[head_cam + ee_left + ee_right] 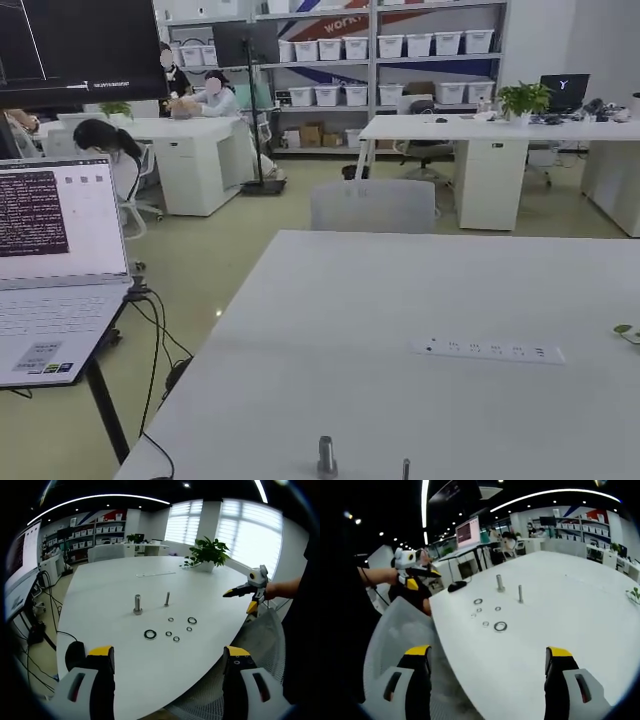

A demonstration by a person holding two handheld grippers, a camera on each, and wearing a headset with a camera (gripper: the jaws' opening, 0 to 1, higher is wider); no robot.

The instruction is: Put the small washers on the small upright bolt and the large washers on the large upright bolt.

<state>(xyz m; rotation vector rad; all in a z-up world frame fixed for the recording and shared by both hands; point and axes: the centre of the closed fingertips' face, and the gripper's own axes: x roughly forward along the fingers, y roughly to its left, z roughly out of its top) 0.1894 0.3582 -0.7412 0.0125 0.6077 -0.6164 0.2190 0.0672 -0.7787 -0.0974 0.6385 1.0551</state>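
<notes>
Left gripper [167,654] and right gripper [487,654] hover wide open and empty off the near tabletop [115,575] edge, seemingly poised for a first pick, with washers [150,634] lying loose just nearer than the large bolt [137,604] and small bolt [167,599].

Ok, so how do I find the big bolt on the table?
Find the big white table, then the washers scattered near its edge. Just past them two metal bolts stand upright. The large bolt is the fat one on the laptop side; the small bolt beside it is a skinny pin.
</notes>
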